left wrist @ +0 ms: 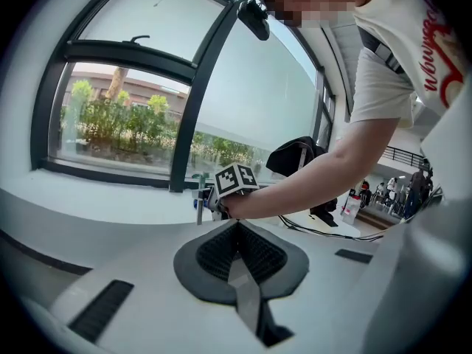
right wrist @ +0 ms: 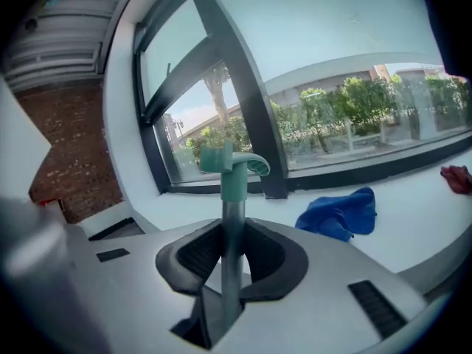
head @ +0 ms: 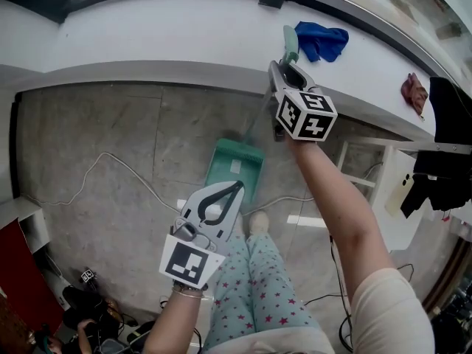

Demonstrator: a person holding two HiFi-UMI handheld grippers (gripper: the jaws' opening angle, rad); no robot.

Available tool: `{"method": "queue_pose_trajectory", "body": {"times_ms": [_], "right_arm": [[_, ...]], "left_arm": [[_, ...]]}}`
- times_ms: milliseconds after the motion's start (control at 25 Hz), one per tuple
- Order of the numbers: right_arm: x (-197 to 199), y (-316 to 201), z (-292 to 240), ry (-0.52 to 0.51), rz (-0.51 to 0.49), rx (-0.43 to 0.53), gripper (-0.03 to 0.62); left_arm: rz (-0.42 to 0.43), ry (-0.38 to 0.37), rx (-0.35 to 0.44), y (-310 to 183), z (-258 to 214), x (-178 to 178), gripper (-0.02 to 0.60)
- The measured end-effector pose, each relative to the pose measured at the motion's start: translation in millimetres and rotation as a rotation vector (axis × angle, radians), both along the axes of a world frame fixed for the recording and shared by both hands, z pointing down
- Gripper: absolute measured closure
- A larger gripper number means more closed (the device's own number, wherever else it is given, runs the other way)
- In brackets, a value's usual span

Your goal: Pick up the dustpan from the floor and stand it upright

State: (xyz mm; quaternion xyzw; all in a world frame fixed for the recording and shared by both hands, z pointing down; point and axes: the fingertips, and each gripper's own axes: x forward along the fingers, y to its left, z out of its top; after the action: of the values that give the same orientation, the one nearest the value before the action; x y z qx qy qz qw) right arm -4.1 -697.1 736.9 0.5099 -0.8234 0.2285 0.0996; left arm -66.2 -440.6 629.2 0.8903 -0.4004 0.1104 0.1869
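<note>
The green dustpan point(head: 234, 169) rests with its pan on the grey floor, its thin pole rising toward the white ledge. My right gripper point(head: 284, 71) is shut on that pole just below the green grip point(head: 290, 44). In the right gripper view the pole point(right wrist: 233, 205) stands upright between the black pads, with the curved grip point(right wrist: 234, 165) above them. My left gripper point(head: 234, 189) hovers over the pan's near edge, its jaws shut and holding nothing. From the left gripper view point(left wrist: 237, 226) the right gripper's marker cube point(left wrist: 236, 178) shows straight ahead.
A blue cloth point(head: 321, 40) lies on the white window ledge point(head: 147, 35), and a dark red cloth point(head: 414, 91) sits farther right. A white cable point(head: 110, 161) trails over the floor at left. A white rack point(head: 369, 175) and black clothing point(head: 446, 146) stand at right.
</note>
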Motion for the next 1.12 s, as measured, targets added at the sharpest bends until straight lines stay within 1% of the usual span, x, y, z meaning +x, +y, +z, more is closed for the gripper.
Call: {"method": "queue_pose_trajectory", "body": {"times_ms": [160,280,360,440,480,520,600,720,760,880,920,1000,1120], "right_arm": [[-15,11,-36,0.041,-0.067,0.121,0.502],[-28,33,-56,0.075,-0.115,0.208,0.502],[-35,54,-59,0.088,-0.139,0.230,0.502],[-37,64,-61,0.103,-0.149,0.248,0.502],[-36,63,-62,0.114,-0.148,0.257,0.500],[-36,61,-64,0.128,-0.145,0.261,0.500],[-37,63,-62,0.153,-0.148,0.246,0.500],[-39,77,-53,0.168,-0.174,0.202,0.500],[-39,81,-51,0.169,-0.180,0.194,0.493],[-36,90,-52,0.166,-0.182,0.169,0.438],[-31,96,-53,0.168,-0.178,0.157,0.415],[-18,114,-56,0.165,-0.164,0.134,0.407],[6,155,-71,0.096,-0.106,0.099,0.402]], "left_arm": [[-0.007,-0.007,-0.001,4,-7,-1,0.563],[-0.020,-0.004,-0.008,6,-11,-1,0.563],[-0.026,-0.005,-0.031,12,-12,-1,0.563],[-0.033,-0.008,-0.067,12,-10,-1,0.562],[-0.034,-0.011,-0.069,8,-10,-1,0.563],[-0.033,-0.015,-0.054,4,-12,-1,0.563],[-0.026,-0.029,-0.009,-2,-16,0,0.562],[-0.017,-0.041,0.014,-1,-19,3,0.563],[-0.017,-0.042,0.016,0,-20,4,0.563],[-0.018,-0.046,0.021,0,-26,6,0.563],[-0.016,-0.045,0.023,1,-29,7,0.563],[-0.011,-0.042,0.030,4,-36,12,0.563],[-0.018,-0.030,0.063,9,-51,15,0.563]]}}
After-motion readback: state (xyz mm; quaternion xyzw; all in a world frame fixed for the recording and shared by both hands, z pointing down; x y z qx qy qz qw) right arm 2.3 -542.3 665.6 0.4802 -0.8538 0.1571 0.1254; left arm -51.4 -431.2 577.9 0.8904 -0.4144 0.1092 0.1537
